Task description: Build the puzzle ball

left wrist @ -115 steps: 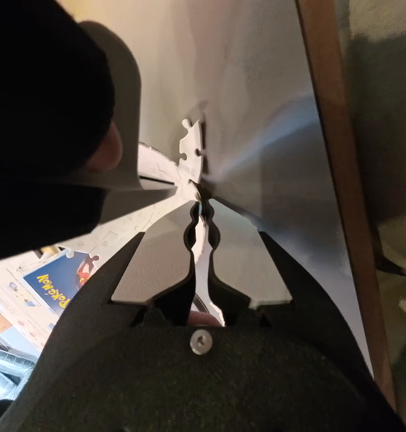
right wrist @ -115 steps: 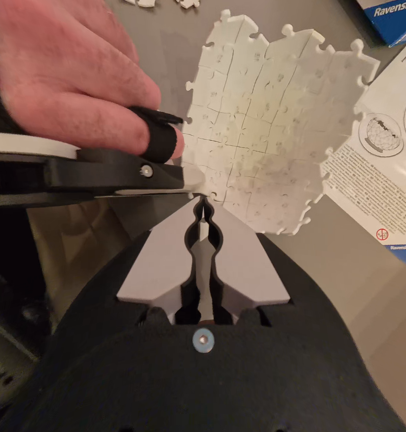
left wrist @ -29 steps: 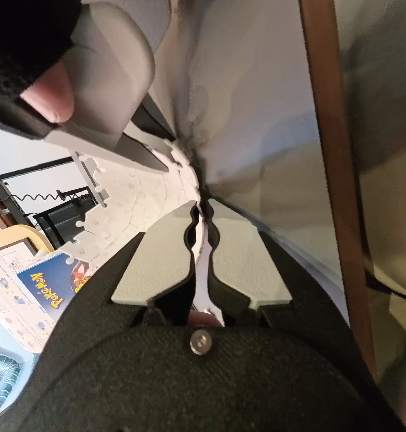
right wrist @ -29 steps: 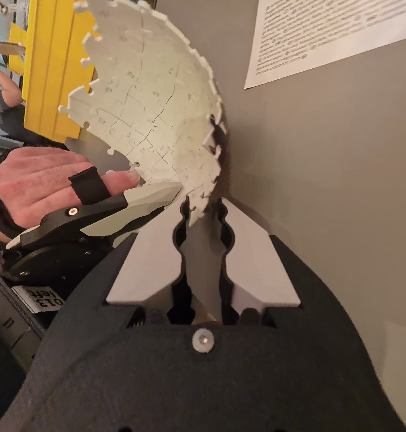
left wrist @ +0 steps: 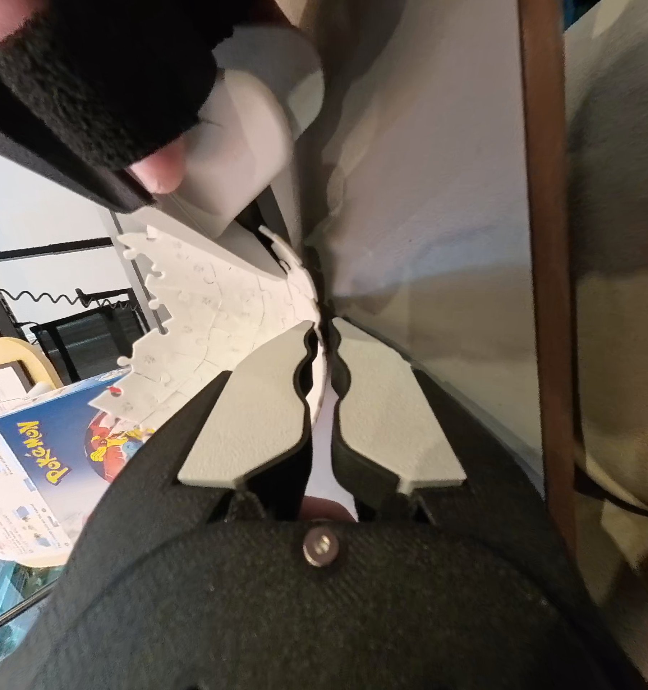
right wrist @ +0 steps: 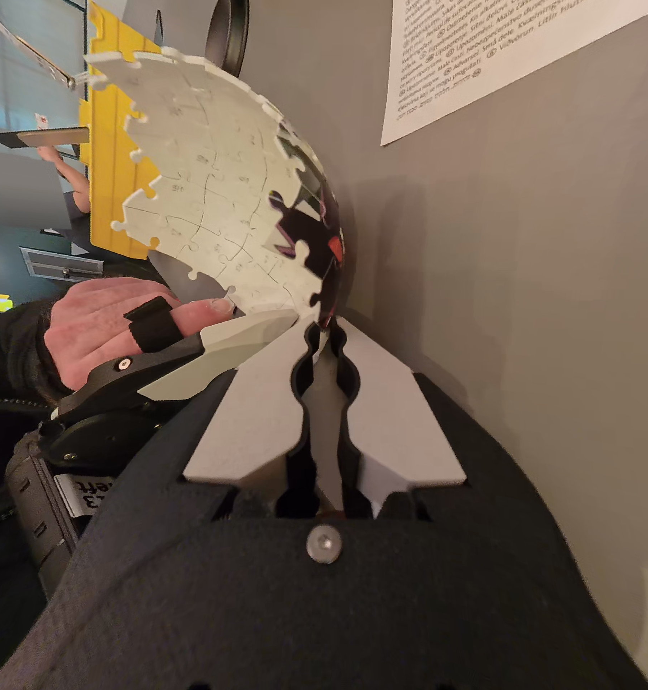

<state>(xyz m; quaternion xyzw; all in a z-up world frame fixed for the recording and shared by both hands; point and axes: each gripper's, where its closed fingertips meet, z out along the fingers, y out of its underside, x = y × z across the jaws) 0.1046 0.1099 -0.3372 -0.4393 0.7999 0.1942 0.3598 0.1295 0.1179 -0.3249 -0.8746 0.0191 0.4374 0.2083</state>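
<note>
The puzzle ball is a half-built curved shell point(right wrist: 210, 209), white inside and printed black and red outside. It is held on edge against the grey table point(right wrist: 501, 336). My right gripper point(right wrist: 324, 325) is shut on the shell's lower rim. My left gripper point(left wrist: 324, 323) is shut on the same rim close beside it, and its grey finger point(right wrist: 247, 332) shows left of the right one. In the left wrist view the shell point(left wrist: 210, 328) curves off to the left, and the right gripper's finger point(left wrist: 255, 257) pinches its rim from above.
A white instruction sheet point(right wrist: 501, 56) lies on the table beyond the shell. A blue puzzle box point(left wrist: 53, 459) stands at left. The table's wooden edge point(left wrist: 542, 261) runs along the right. A yellow panel point(right wrist: 109, 149) and a black ring point(right wrist: 229, 30) are behind the shell. My left and right fingertips are right by each other.
The right gripper, open a second ago, has closed on the shell's rim. The shell has turned so its printed outer side shows. The left gripper has kept its hold throughout.
</note>
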